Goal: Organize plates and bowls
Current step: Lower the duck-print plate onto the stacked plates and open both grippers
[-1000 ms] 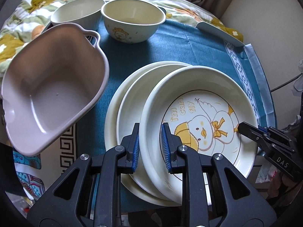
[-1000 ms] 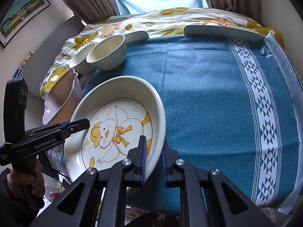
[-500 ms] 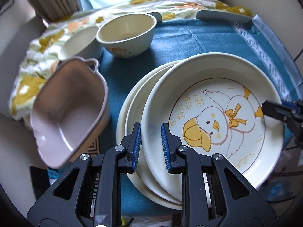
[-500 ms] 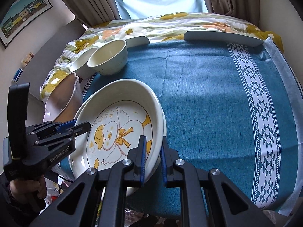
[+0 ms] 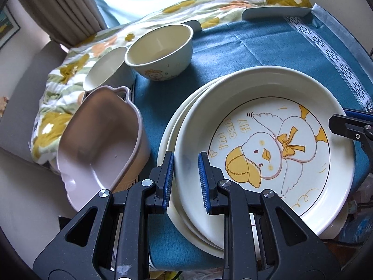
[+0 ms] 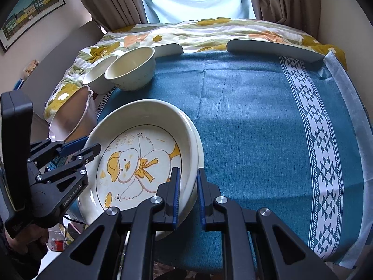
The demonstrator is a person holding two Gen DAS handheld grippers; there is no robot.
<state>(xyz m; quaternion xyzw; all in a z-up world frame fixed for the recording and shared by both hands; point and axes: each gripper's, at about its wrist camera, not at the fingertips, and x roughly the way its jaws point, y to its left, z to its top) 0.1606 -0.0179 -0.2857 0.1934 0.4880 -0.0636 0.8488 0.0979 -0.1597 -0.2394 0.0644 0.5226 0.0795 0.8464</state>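
A cream plate with a yellow duck drawing [image 5: 268, 144] lies on top of two plain cream plates [image 5: 167, 140] on the blue tablecloth [image 6: 256, 116]. My left gripper [image 5: 185, 179] is shut on the duck plate's near-left rim. My right gripper [image 6: 187, 196] is shut on the same duck plate [image 6: 139, 154] at the opposite rim. Each gripper shows in the other's view: the right gripper [image 5: 345, 126] at the right edge, the left gripper [image 6: 79, 149] at the lower left. A cream duck bowl [image 5: 160, 53] and a smaller white bowl [image 5: 107, 70] stand behind.
A pinkish-beige tub with handles [image 5: 100, 140] stands tilted at the table's left edge, close to the plates. A floral quilt [image 6: 209, 30] covers the far side, with two pale curved chair backs [image 6: 275, 49] against it. A hand [image 6: 23, 238] holds the left gripper.
The duck plate has come down from a tilted, lifted pose and now lies flatter and more centred over the two plates. The left gripper rolled with it. Both grips held.
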